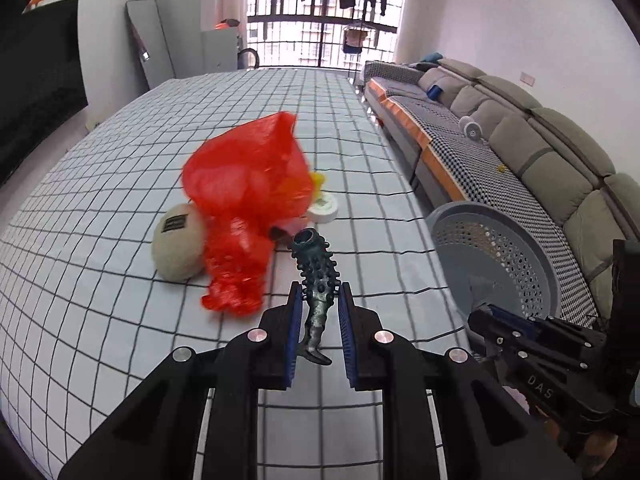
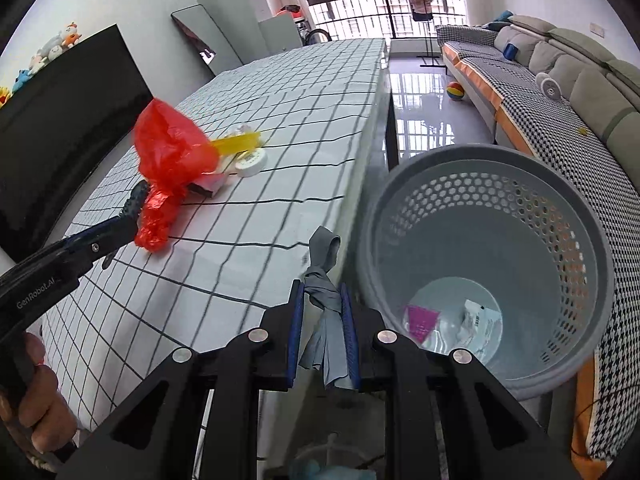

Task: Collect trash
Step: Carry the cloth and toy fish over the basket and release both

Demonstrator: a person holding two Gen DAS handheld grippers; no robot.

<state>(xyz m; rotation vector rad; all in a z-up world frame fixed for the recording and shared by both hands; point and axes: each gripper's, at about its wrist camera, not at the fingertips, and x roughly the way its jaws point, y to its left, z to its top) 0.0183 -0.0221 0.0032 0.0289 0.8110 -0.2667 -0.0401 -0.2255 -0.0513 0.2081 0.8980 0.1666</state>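
The counter [image 1: 120,208], covered with a pale cloth of dark grid lines, fills most of both views. Beside its right edge stands a grey perforated basket [image 2: 592,248], with a pink scrap [image 2: 422,320] and a white wrapper [image 2: 480,320] lying on its bottom. On the counter, a crumpled red plastic bag [image 1: 244,184] lies against a beige oval pouch [image 1: 178,246], with a white round lid [image 1: 323,208] and a yellow wrapper [image 2: 236,144] just behind it. The left gripper [image 1: 319,312] is closed on a dark, spiky rubber piece [image 1: 316,276], held above the cloth near the bag. The right gripper [image 2: 323,308] is clamped on a knotted grey rag [image 2: 324,292], near the counter edge and just beside the basket rim.
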